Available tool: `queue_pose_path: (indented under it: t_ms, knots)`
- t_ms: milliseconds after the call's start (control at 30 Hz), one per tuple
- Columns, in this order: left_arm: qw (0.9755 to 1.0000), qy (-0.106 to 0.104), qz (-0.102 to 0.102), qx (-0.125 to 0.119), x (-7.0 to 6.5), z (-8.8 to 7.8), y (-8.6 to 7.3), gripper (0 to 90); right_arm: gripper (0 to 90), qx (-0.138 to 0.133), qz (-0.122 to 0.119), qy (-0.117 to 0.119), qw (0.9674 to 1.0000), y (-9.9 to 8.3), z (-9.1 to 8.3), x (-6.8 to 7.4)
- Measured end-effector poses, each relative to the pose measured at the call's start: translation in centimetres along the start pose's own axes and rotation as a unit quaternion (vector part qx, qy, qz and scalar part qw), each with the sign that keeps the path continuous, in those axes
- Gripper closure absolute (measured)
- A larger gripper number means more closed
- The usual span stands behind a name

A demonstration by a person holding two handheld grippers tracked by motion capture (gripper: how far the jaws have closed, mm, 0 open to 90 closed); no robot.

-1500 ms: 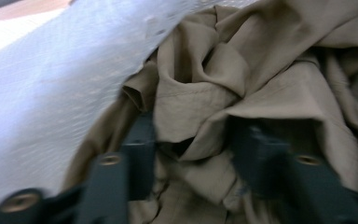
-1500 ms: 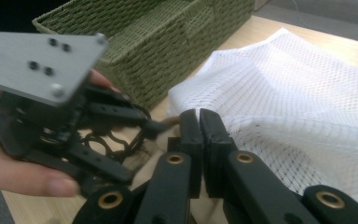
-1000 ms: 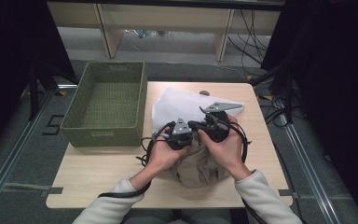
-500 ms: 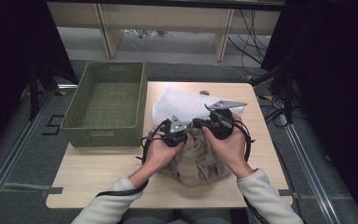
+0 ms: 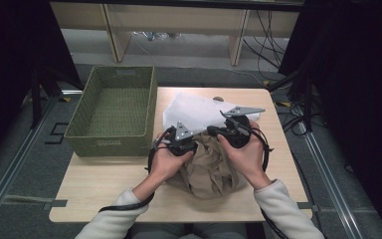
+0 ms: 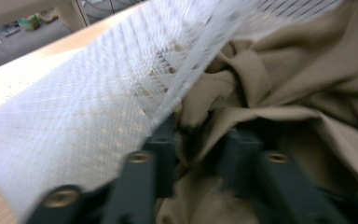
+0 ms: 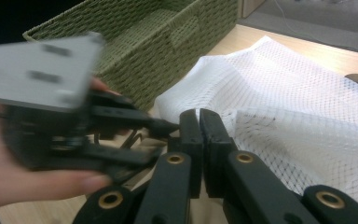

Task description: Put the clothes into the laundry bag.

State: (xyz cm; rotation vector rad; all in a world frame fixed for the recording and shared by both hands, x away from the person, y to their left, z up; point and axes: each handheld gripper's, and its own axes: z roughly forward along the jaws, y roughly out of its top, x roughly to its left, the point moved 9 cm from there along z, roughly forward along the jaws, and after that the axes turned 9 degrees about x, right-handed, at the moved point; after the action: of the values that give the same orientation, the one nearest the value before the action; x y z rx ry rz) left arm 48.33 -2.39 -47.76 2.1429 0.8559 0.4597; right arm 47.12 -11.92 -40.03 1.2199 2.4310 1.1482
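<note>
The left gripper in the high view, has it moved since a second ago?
Yes. The left gripper has slid slightly leftward, toward the woven green basket, and its jaws have just been opening over the crumpled tan cloth.

left gripper jaws newly parted around the beige cloth

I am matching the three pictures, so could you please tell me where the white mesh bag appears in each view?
High view: the white mesh bag lies at table centre, beyond both grippers, right of the green woven basket.
Left gripper view: it runs from lower left to upper right, above the tan cloth.
Right gripper view: it spreads across the right half, behind the shut jaws.
Shared landmark: the bag's edge where it meets the tan cloth.
</note>
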Motion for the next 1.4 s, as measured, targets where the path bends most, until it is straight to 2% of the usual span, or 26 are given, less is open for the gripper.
queue_pose_path:
  t_ms: [167, 233, 267, 300, 333, 367, 400, 433, 500, 533, 567, 633, 767, 800, 833, 867, 900, 1033, 1100, 1133, 1167, 1200, 1233, 1267, 1333, 1400]
  knots:
    - [0.9995, -0.018, 0.009, -0.026, -1.4, -3.3, 0.5, 44.2, 89.9, 0.000, -0.002, -0.005, 1.0000, 0.0, -0.1, -0.3]
    - [0.9987, -0.031, 0.021, -0.034, -2.5, -4.8, 0.6, 40.8, 89.9, 0.002, 0.000, -0.006, 1.0000, 0.0, -0.1, -0.3]
    - [0.9974, -0.057, 0.031, -0.032, -4.0, -5.8, 0.3, 32.9, 89.9, 0.003, 0.001, -0.004, 1.0000, 0.0, 0.0, -0.2]
    - [0.9974, -0.057, 0.031, -0.032, -4.0, -5.8, 0.3, 29.5, 89.9, 0.003, 0.001, -0.004, 1.0000, 0.0, 0.0, -0.2]
    - [0.9964, -0.062, 0.047, -0.032, -4.7, -6.1, 0.2, 26.2, 89.9, 0.001, -0.002, -0.011, 0.9999, 0.0, 0.1, -0.2]
    - [0.9933, -0.078, 0.080, -0.030, -6.1, -6.0, -0.1, 22.8, 89.9, 0.002, -0.007, -0.014, 0.9999, 0.0, 0.1, -0.3]
    - [0.9933, -0.078, 0.080, -0.030, -6.1, -6.0, -0.1, 19.9, 89.9, 0.002, -0.007, -0.014, 0.9999, 0.0, 0.1, -0.3]
    - [0.9927, -0.077, 0.090, -0.023, -6.6, -5.9, -0.3, 18.6, 89.9, 0.005, -0.003, -0.011, 0.9999, -0.1, 0.1, -0.2]
    - [0.9879, -0.079, 0.133, 0.004, -8.2, -4.5, -1.2, 15.1, 89.9, 0.003, -0.006, -0.014, 0.9999, 0.0, 0.1, -0.4]
    - [0.9748, 0.016, 0.222, -0.006, -6.2, -4.1, -0.2, 14.8, 89.9, 0.002, -0.003, -0.013, 0.9999, 0.0, 0.1, -0.3]
    - [0.9848, -0.070, 0.157, 0.024, -8.9, -3.0, -1.8, 14.1, 89.9, 0.002, -0.005, -0.016, 0.9999, 0.0, 0.1, -0.4]
    - [0.9809, -0.059, 0.180, 0.042, -9.2, -1.6, -2.3, 13.6, 89.9, 0.006, -0.004, -0.010, 0.9999, -0.1, 0.1, -0.3]
    - [0.9771, -0.043, 0.201, 0.056, -9.2, 0.3, -2.6, 18.4, 89.9, 0.002, -0.004, -0.006, 1.0000, -0.1, 0.3, -0.3]
    - [0.9724, -0.025, 0.224, 0.059, -9.3, 1.3, -2.8, 21.0, 89.9, 0.006, 0.003, -0.001, 1.0000, -0.1, 0.3, -0.2]
    - [0.9703, -0.016, 0.232, 0.067, -9.2, 1.7, -3.0, 24.1, 89.9, 0.007, 0.003, 0.000, 1.0000, -0.2, 0.3, -0.2]
    - [0.9703, -0.016, 0.232, 0.067, -9.2, 1.7, -3.0, 27.7, 89.9, 0.007, 0.003, 0.000, 1.0000, -0.2, 0.3, -0.2]
    - [0.9637, -0.005, 0.253, 0.085, -9.1, 2.3, -3.4, 31.4, 89.9, 0.009, 0.001, -0.008, 0.9999, -0.2, 0.2, -0.4]
    - [0.9669, 0.001, 0.239, 0.091, -8.6, 3.0, -3.7, 51.4, 89.9, 0.012, 0.003, -0.003, 0.9999, -0.2, 0.1, -0.3]
    - [0.9709, -0.002, 0.222, 0.089, -8.2, 3.1, -3.6, 59.5, 89.9, 0.012, 0.005, -0.003, 0.9999, -0.2, 0.1, -0.3]
    - [0.9709, -0.002, 0.222, 0.089, -8.2, 3.1, -3.6, 63.1, 89.9, 0.012, 0.005, -0.003, 0.9999, -0.2, 0.1, -0.3]
    - [0.9731, -0.005, 0.212, 0.091, -8.0, 3.2, -3.5, 63.1, 90.0, 0.011, 0.005, -0.003, 0.9999, -0.2, 0.1, -0.3]
    - [0.9762, 0.000, 0.199, 0.086, -7.6, 3.1, -3.3, 72.1, 89.9, 0.013, 0.007, -0.002, 0.9999, -0.2, 0.1, -0.2]
    - [0.9762, 0.000, 0.199, 0.086, -7.6, 3.1, -3.3, 74.4, 89.9, 0.013, 0.007, -0.002, 0.9999, -0.2, 0.1, -0.2]
    - [0.9811, -0.004, 0.178, 0.076, -7.3, 2.9, -2.8, 75.9, 90.0, 0.012, 0.005, -0.007, 0.9999, -0.2, -0.1, -0.3]
    - [0.9877, -0.019, 0.145, 0.056, -7.0, 2.3, -2.1, 77.3, 90.0, 0.004, 0.000, 0.002, 1.0000, 0.0, -0.1, -0.1]
    - [0.9924, -0.019, 0.118, 0.028, -6.3, 1.2, -0.8, 77.9, 90.0, 0.001, 0.001, 0.002, 1.0000, 0.2, -0.5, 0.3]
